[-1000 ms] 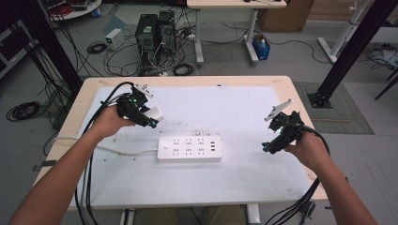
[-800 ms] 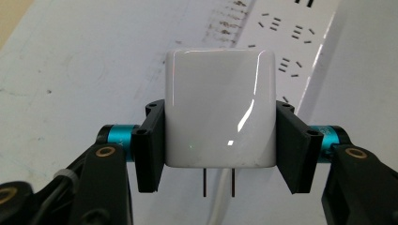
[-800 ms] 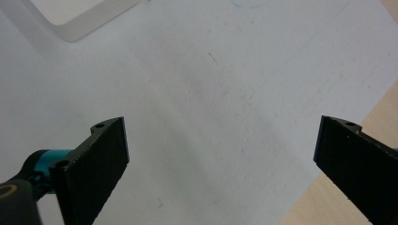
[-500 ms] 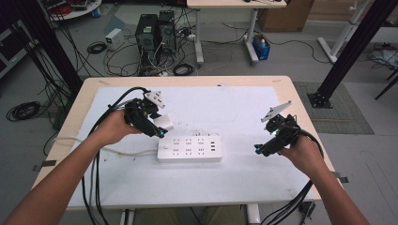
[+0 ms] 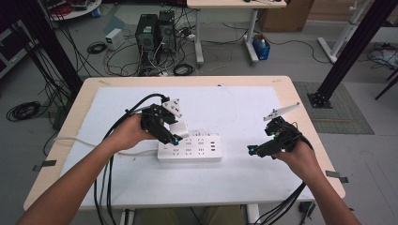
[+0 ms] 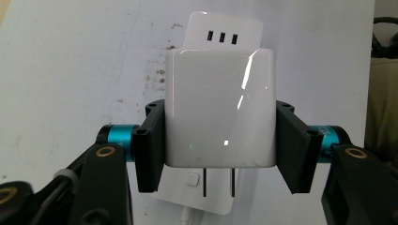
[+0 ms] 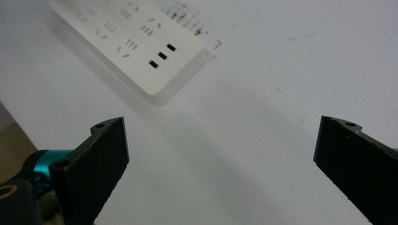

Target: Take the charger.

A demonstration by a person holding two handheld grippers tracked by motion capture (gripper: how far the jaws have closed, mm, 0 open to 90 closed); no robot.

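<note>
A white power strip (image 5: pixel 190 149) lies on the white mat mid-table, its USB end toward the right. My left gripper (image 5: pixel 174 136) hovers over the strip's left end, shut on a white plug adapter (image 6: pixel 219 108); both jaws press its sides and its two prongs (image 6: pixel 218 182) point down at the strip (image 6: pixel 223 30) below. My right gripper (image 5: pixel 253 150) is open to the right of the strip, a short gap from its end. In the right gripper view the wide-apart jaws frame bare mat, with the strip's USB end (image 7: pixel 162 55) ahead at upper left.
A white cord (image 5: pixel 70 139) runs from the strip's left end off the table's left side. Black cables trail from both grippers over the near edge. The wooden table rim (image 5: pixel 300 115) frames the mat. Computers and cables sit on the floor beyond.
My left gripper has carried the adapter right and toward the near side, from the far left of the mat to above the strip's left end. The right gripper has drifted left toward the strip.
</note>
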